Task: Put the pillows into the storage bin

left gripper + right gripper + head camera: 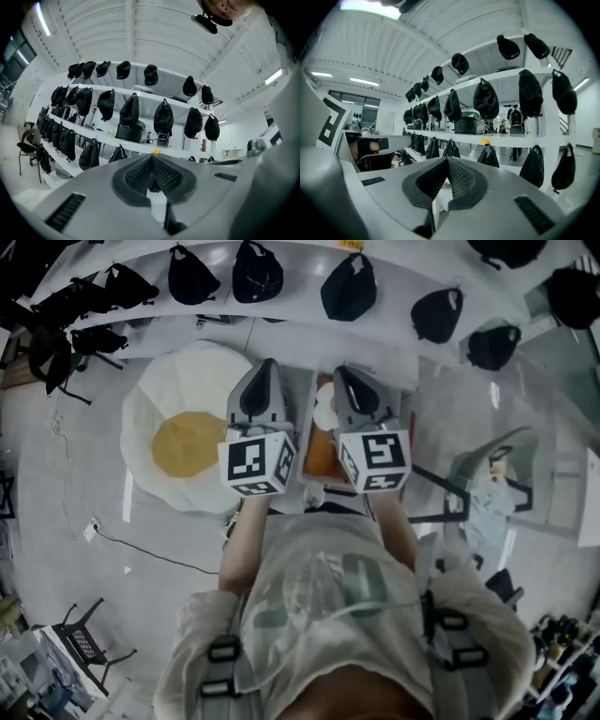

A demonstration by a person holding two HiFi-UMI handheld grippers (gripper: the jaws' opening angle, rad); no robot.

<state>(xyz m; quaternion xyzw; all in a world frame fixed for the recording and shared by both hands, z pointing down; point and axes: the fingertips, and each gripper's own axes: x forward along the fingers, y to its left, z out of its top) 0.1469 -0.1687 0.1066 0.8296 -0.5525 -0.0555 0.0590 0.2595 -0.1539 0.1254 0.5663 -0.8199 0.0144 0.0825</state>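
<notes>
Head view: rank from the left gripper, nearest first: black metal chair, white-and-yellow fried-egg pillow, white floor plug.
1. White-and-yellow fried-egg pillow, just left of the left gripper.
2. White floor plug, lower left.
3. Black metal chair, bottom-left corner.

White shelves (511, 138) of black bags (486, 101), pale floor (169, 531)

The left claw (266, 371) and right claw (349, 376) are side by side in the middle, both pointing toward the shelves (309, 326) ahead, where bags (349, 287) hang in rows. On the floor (56, 474) below, a large pillow (187, 427) lies left of the left claw, in front of the shelves. A smaller pillow (321, 454) shows in the gap between the two claws, right of the large one. A cable (150, 554) runs across the floor nearer the person, with a chair (86, 643) further left and nearer.
</notes>
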